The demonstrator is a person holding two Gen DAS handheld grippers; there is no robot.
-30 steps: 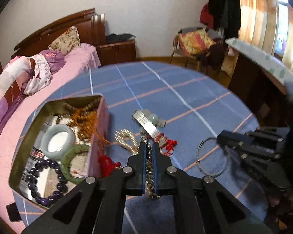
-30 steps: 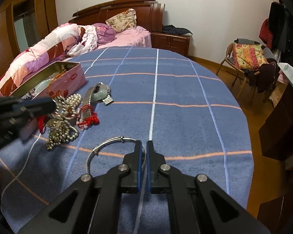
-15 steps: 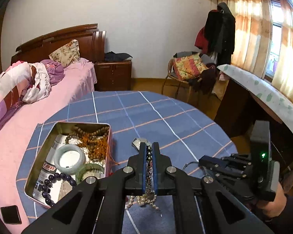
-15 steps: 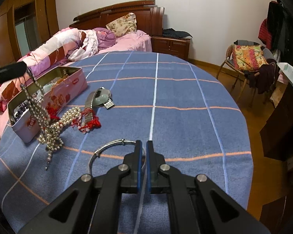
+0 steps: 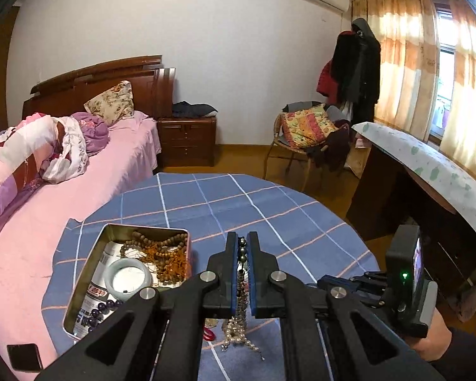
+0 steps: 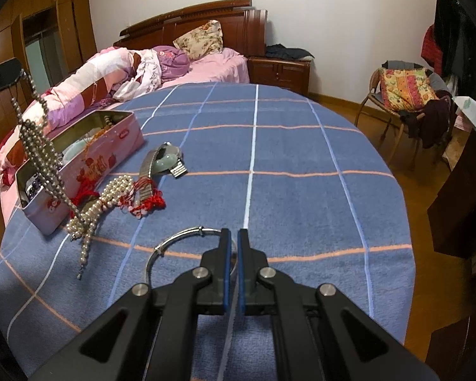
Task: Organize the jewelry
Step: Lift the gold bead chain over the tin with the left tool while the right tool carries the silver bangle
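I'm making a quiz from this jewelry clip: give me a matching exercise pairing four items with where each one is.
Things:
1. bead chain
2. silver bangle
3. jade bangle
4. watch

Places:
A. inside the tin
B. lying on the tablecloth beside the tin
C. hanging from the left tool
D. on the cloth, right tool shut on its rim

Pairs: 1-C, 2-D, 3-A, 4-B

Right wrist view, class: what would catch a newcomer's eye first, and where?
A dark bead necklace dangles in the air at far left, pinched in the left gripper, with its lower end by the pearls heaped beside the pink tin. Up close, the right gripper is shut on a silver bangle lying on the blue checked cloth.
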